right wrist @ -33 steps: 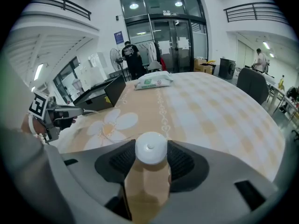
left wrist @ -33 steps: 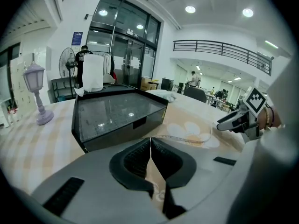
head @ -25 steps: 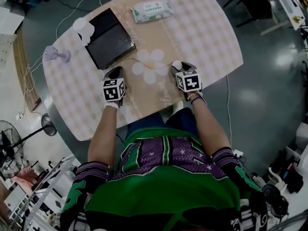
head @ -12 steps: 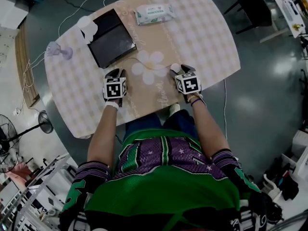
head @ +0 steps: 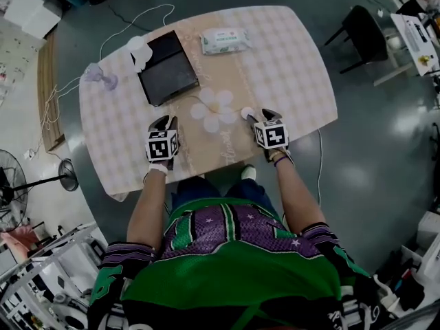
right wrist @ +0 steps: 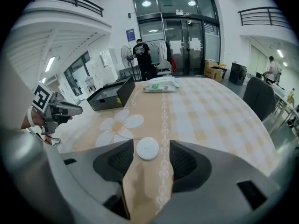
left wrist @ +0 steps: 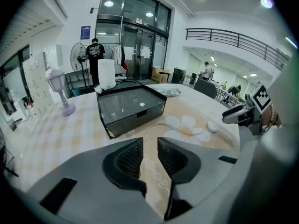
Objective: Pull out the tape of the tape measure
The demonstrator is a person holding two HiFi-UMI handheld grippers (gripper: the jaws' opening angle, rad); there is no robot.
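The tape measure (head: 246, 112) is a small white round disc lying on the table (head: 295, 67) beside a flower print. A thin pale strip (left wrist: 180, 129) runs from it across the flower toward the black box. My right gripper (right wrist: 152, 158) hangs over the disc (right wrist: 147, 149), which sits between the wide jaws with gaps on both sides. Those jaws have just been widening, then easing in a touch. My left gripper (left wrist: 149, 146) hovers over bare tablecloth. Its jaws have just been opening to a narrow gap, and nothing is between them.
A black box (head: 167, 67) with a glossy lid stands at the back left. A white paper roll (head: 139, 47) and a small lilac lamp (head: 96, 78) stand beside it. A pack of wipes (head: 223, 41) lies at the far edge. A chair (head: 361, 33) stands right of the table.
Both grippers have lifted a little off the table, and the left one has drawn back from the flower print. The white disc lies where it was.
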